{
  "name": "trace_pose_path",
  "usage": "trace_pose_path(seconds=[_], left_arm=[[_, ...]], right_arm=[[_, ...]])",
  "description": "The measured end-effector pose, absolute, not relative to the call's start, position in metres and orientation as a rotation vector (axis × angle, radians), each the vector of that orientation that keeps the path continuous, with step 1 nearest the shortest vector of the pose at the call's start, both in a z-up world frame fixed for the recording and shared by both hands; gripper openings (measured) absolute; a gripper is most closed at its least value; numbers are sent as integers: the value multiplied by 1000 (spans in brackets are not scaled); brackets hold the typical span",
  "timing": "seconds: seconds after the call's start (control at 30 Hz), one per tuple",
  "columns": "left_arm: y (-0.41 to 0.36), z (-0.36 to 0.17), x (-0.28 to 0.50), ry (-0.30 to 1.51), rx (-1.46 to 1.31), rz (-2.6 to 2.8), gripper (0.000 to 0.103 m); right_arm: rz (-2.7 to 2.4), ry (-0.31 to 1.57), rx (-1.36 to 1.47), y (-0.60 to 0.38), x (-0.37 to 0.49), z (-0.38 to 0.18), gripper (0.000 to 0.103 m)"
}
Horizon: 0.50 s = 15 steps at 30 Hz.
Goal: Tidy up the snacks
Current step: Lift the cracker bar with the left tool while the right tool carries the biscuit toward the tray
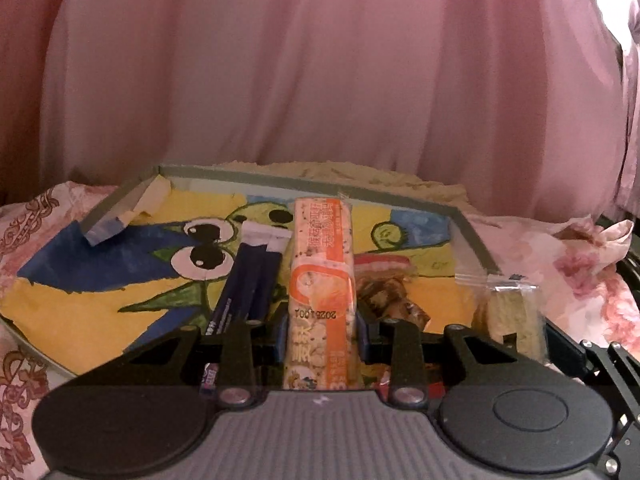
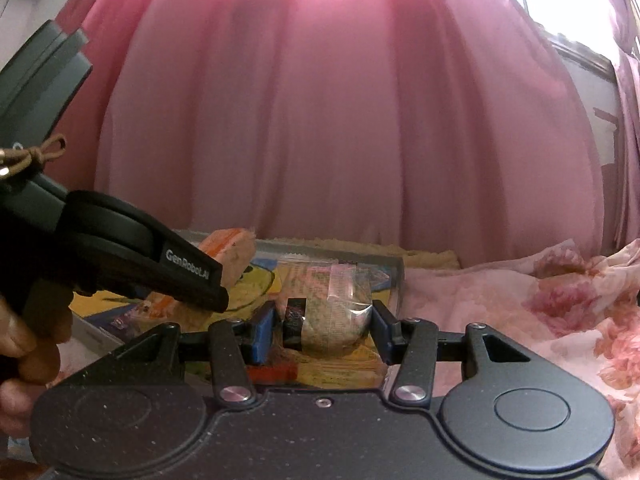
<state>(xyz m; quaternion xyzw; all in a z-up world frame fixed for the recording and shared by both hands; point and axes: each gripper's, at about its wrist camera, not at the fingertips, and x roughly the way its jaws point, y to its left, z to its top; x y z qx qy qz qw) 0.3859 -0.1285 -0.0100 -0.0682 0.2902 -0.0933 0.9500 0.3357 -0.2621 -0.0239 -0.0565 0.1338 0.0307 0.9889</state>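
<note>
Left wrist view has the orange snack pack (image 1: 322,280) clamped between the left gripper's (image 1: 322,334) 2 blue fingers (image 1: 281,336), gripped low on its length with most of the pack jutting forward past the fingertips over the painted tray (image 1: 472,236). It looks like a light, crinkly foil sleeve of puffed crackers, probably brittle, so a gentle squeeze near the middle would suit it better than a hard pinch. Left of the fingers lie 2 dark blue sticks (image 1: 248,280); right of them sits a brown wrapped snack (image 1: 390,300). In the right wrist view the right gripper (image 2: 324,330) is closed on a clear bag of greenish cake (image 2: 340,312), the pads pressing its sides; the slick, soft film could slip or crush. Both tools tilt slightly downward toward the tray, which rests on a floral bedspread (image 2: 520,304) before a pink curtain (image 2: 340,120). A hand (image 2: 24,356) grips the left tool's handle.
</note>
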Motion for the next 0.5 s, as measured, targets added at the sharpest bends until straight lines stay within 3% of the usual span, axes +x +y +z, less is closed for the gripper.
trace_pose_path(seconds=[0.5], left_arm=[[-128,-17,392,595,-139,-179,35]], right_arm=[[69,308,-96,-259,343,-35,51]])
